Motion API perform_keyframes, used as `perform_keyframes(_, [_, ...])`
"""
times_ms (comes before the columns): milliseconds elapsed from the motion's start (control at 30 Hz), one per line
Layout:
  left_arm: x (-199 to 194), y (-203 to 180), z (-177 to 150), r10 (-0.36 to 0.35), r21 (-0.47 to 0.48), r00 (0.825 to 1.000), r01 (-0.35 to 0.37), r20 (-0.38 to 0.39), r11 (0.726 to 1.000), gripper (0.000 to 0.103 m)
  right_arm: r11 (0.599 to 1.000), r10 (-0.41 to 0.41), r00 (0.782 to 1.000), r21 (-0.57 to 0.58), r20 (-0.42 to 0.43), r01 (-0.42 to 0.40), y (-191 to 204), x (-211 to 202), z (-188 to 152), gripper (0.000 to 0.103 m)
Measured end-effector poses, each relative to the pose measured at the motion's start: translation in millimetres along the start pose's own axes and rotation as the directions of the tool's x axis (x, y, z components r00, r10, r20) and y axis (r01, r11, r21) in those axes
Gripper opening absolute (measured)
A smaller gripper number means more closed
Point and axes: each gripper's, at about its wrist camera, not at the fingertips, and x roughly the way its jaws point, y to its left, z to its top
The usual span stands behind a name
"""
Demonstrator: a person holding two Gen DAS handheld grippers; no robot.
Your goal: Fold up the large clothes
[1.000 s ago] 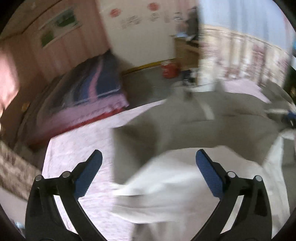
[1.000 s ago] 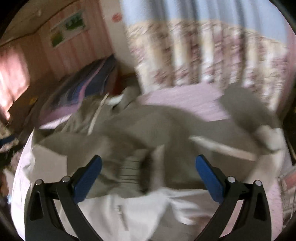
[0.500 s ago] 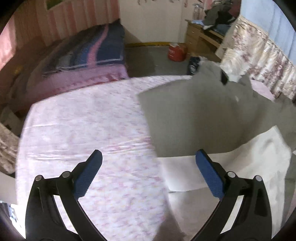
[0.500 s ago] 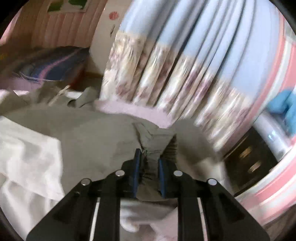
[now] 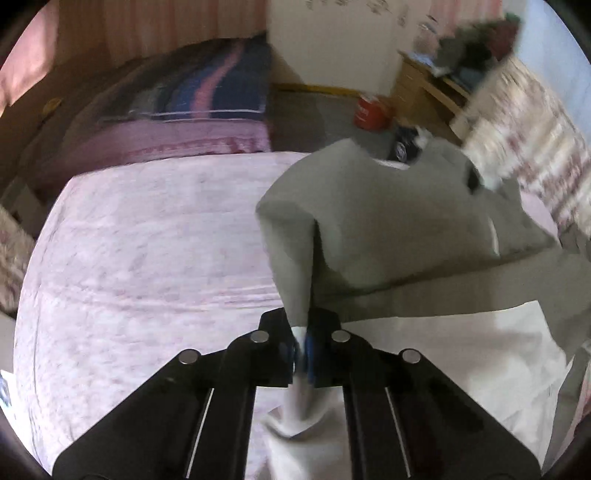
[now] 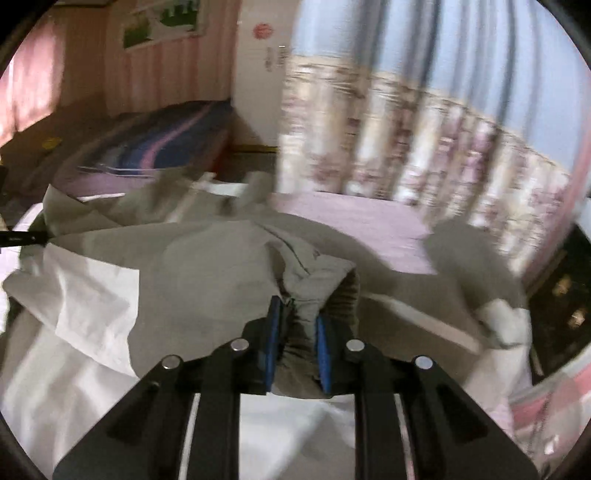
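The left gripper is pinched tight on a thin edge of the grey garment, which rises toward one o'clock over the pink bedsheet. The right gripper clamps a bunched ribbed cuff — grey cloth spreads toward nine o'clock. White lining shows. Wall stickers are too blurred to read.

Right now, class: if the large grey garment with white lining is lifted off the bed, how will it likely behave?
The large grey garment with white lining is probably floppy: it drapes and creases from the left tongs. It likely bunches: fabric wads between the right tongs.
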Motion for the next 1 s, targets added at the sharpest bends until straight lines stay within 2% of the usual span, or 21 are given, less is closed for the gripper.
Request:
perform_keyframes(33, [-2.6, 12.1, -1.9, -0.022, -0.02, 1.0, 0.022, -0.007, 1.0, 0.005, 1.0, -0.001, 1.0, -0.015, 0.004, 0.001, 8.3, 2.4, 2.2, 0.018])
perform_keyframes(67, [-7.3, 22.9, -5.5, -0.012, -0.038, 1.0, 0.012, -0.004, 0.999, 0.005, 0.999, 0.014, 1.0, -0.045, 0.01, -0.014, 24.3, 6.8, 6.8, 0.018])
perform_keyframes(167, [-31.5, 45.1, -20.8, 0.077, -0.049, 0.996, -0.075, 0.054, 0.996, 0.005, 0.994, 0.064, 0.998, -0.09, -0.001, -0.064, 52.4, 15.9, 13.1, 0.017])
perform_keyframes(233, [-46.9, 59.2, -26.0, 0.107, -0.081, 0.991, -0.1, 0.086, 0.992, 0.005, 0.989, 0.081, 0.997, -0.127, 0.001, -0.08, 66.4, 19.0, 15.7, 0.017])
perform_keyframes(300, [-63.5, 74.1, -31.5, 0.155, -0.106, 0.98, -0.142, 0.122, 0.984, 0.004, 0.98, 0.11, 0.994, -0.166, 0.004, -0.108, 80.0, 20.7, 18.9, 0.017])
perform_keyframes(367, [-67.5, 83.8, -34.6, 0.218, -0.085, 0.969, -0.209, 0.118, 0.974, 0.001, 0.974, 0.114, 0.993, -0.197, 0.007, -0.111, 89.0, 21.5, 20.7, 0.017])
perform_keyframes(400, [-58.7, 88.1, -36.6, 0.248, -0.075, 0.966, -0.242, 0.076, 0.967, 0.0, 0.972, 0.104, 0.995, -0.213, 0.005, -0.101, 92.3, 26.3, 21.7, 0.017])
perform_keyframes(467, [-43.9, 87.8, -43.0, 0.356, -0.023, 0.934, -0.356, 0.032, 0.934, 0.0, 0.971, 0.027, 1.0, -0.239, -0.002, -0.027, 92.0, 42.7, 22.4, 0.017])
perform_keyframes(533, [-36.2, 88.5, -47.6, 0.302, 0.002, 0.953, -0.302, -0.008, 0.953, 0.0, 0.971, -0.014, 0.999, -0.237, -0.038, 0.005, 82.7, 59.9, 19.1, 0.017])
perform_keyframes(600, [-39.1, 85.1, -48.4, 0.279, -0.007, 0.96, -0.279, 0.005, 0.96, 0.003, 0.968, -0.088, 0.993, -0.242, -0.075, 0.067, 68.1, 75.0, 10.9, 0.018])
perform_keyframes(633, [-43.6, 83.6, -47.9, 0.273, -0.012, 0.962, -0.273, 0.023, 0.962, 0.007, 0.947, -0.169, 0.982, -0.291, -0.09, 0.136, 65.2, 82.7, 4.5, 0.019])
perform_keyframes(667, [-49.6, 81.5, -46.1, 0.27, -0.019, 0.962, -0.27, 0.038, 0.963, 0.025, 0.933, -0.204, 0.975, -0.317, -0.085, 0.168, 64.7, 84.6, 1.9, 0.02])
perform_keyframes(700, [-54.9, 78.8, -44.3, 0.268, -0.02, 0.962, -0.267, 0.051, 0.963, 0.034, 0.919, -0.242, 0.967, -0.338, -0.08, 0.202, 61.8, 83.2, -1.8, 0.024])
perform_keyframes(733, [-60.6, 73.9, -42.4, 0.271, -0.018, 0.96, -0.27, 0.068, 0.963, 0.054, 0.919, -0.25, 0.964, -0.335, -0.087, 0.208, 58.0, 79.1, -2.6, 0.027])
perform_keyframes(767, [-66.3, 69.5, -41.4, 0.273, -0.015, 0.958, -0.273, 0.09, 0.962, 0.067, 0.932, -0.241, 0.966, -0.3, -0.089, 0.205, 51.1, 68.4, -0.8, 0.031])
perform_keyframes(833, [-81.0, 49.9, -41.5, 0.267, -0.003, 0.953, -0.269, 0.143, 0.963, 0.082, 0.956, -0.205, 0.976, -0.228, -0.069, 0.185, 40.9, 46.4, 2.8, 0.063])
perform_keyframes(867, [-84.6, 39.7, -39.9, 0.253, 0.003, 0.954, -0.257, 0.16, 0.966, 0.094, 0.972, -0.153, 0.988, -0.184, -0.038, 0.143, 36.1, 32.3, 5.0, 0.067])
perform_keyframes(933, [-87.7, 16.0, -41.0, 0.2, 0.022, 0.963, -0.208, 0.182, 0.978, 0.1, 0.986, -0.08, 0.997, -0.148, -0.007, 0.078, 36.5, 15.7, 5.6, 0.071])
perform_keyframes(1000, [-78.3, -7.1, -44.5, 0.153, 0.072, 0.977, -0.165, 0.152, 0.984, 0.1, 0.988, -0.005, 1.0, -0.156, -0.019, 0.002, 43.4, 14.6, 5.5, 0.073])
